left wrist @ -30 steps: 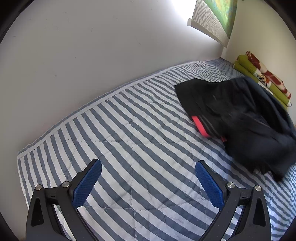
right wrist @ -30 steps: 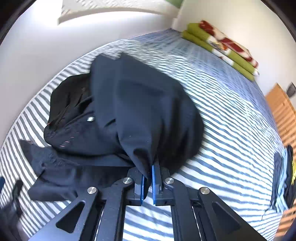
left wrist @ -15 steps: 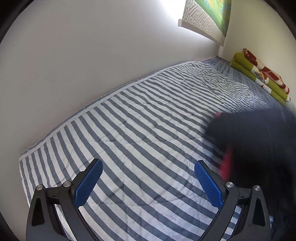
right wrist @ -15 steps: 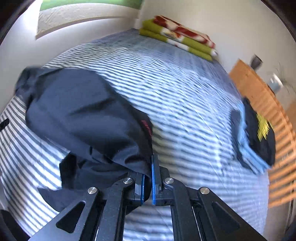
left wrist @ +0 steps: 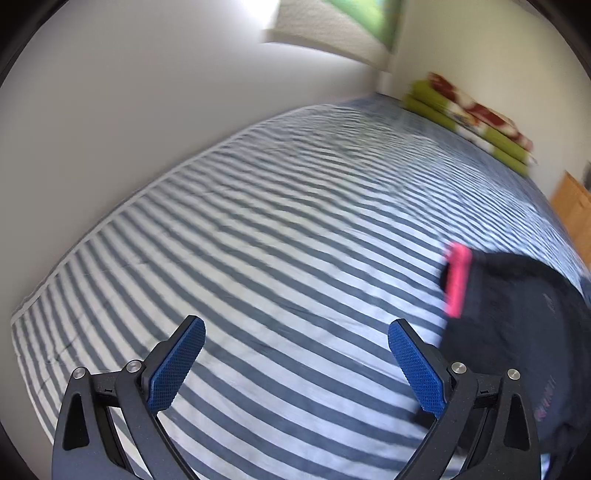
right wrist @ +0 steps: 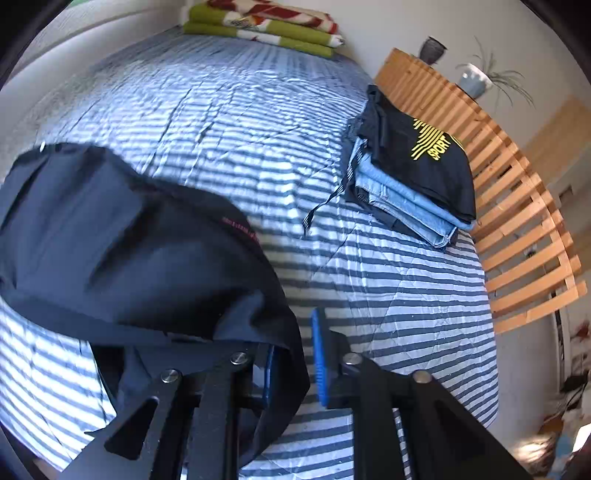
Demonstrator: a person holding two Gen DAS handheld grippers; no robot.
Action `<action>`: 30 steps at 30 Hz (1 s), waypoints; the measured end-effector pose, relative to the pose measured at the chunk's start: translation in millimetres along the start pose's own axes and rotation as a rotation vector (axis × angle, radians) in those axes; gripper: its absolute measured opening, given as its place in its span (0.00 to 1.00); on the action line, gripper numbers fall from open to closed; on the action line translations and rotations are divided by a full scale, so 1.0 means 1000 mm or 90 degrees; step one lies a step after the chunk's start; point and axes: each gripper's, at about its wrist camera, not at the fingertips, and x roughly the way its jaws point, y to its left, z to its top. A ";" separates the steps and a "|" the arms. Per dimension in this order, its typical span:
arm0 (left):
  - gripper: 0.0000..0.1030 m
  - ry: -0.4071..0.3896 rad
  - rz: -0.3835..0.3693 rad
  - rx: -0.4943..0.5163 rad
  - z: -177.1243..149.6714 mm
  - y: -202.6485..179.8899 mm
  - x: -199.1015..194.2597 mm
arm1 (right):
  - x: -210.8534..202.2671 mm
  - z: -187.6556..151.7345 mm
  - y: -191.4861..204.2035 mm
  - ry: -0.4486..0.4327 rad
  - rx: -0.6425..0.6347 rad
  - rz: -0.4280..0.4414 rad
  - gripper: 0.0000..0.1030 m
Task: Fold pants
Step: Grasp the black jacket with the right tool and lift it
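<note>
The black pants (right wrist: 122, 251) lie bunched on the striped bed (right wrist: 229, 110), reaching from the left side of the right wrist view down to my right gripper (right wrist: 295, 336). Its jaws stand slightly apart. The cloth drapes over the left finger and hides it, and the right finger's blue pad (right wrist: 318, 362) is bare, with a thin gap beside the cloth. In the left wrist view the pants (left wrist: 517, 332) show a pink band (left wrist: 458, 280) at the right edge, just beyond the right finger. My left gripper (left wrist: 295, 354) is wide open and empty above the quilt (left wrist: 277, 221).
A stack of folded clothes (right wrist: 413, 166), with a black garment with yellow print on top, sits at the bed's right edge beside a wooden slatted frame (right wrist: 517, 229). A green and red folded blanket (right wrist: 266, 26) lies at the far end. A white wall (left wrist: 147, 110) runs along the left.
My right gripper has swung the pants across the bed toward the side with the folded stack, and its jaws have parted from fully shut. In the left view the pants have shifted right and nearer.
</note>
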 end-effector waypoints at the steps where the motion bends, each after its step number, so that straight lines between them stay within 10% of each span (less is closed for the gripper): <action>1: 0.98 -0.001 -0.012 0.014 -0.004 -0.007 -0.005 | -0.002 -0.005 -0.002 -0.011 -0.002 -0.001 0.30; 13: 0.98 0.083 -0.171 0.125 -0.087 -0.076 -0.038 | -0.015 -0.035 -0.029 -0.049 0.042 0.089 0.45; 16: 0.95 0.098 -0.145 0.151 -0.096 -0.099 -0.029 | -0.005 -0.035 -0.015 -0.054 0.031 0.102 0.52; 21: 0.43 0.141 -0.182 0.125 -0.074 -0.123 -0.013 | 0.014 -0.011 0.006 -0.056 0.032 0.113 0.50; 23: 0.20 0.132 -0.179 0.114 -0.057 -0.127 -0.013 | 0.016 0.001 0.003 -0.054 0.049 0.142 0.23; 30: 0.12 0.020 -0.154 0.179 0.025 -0.175 -0.040 | 0.008 0.045 -0.023 -0.085 0.075 0.178 0.05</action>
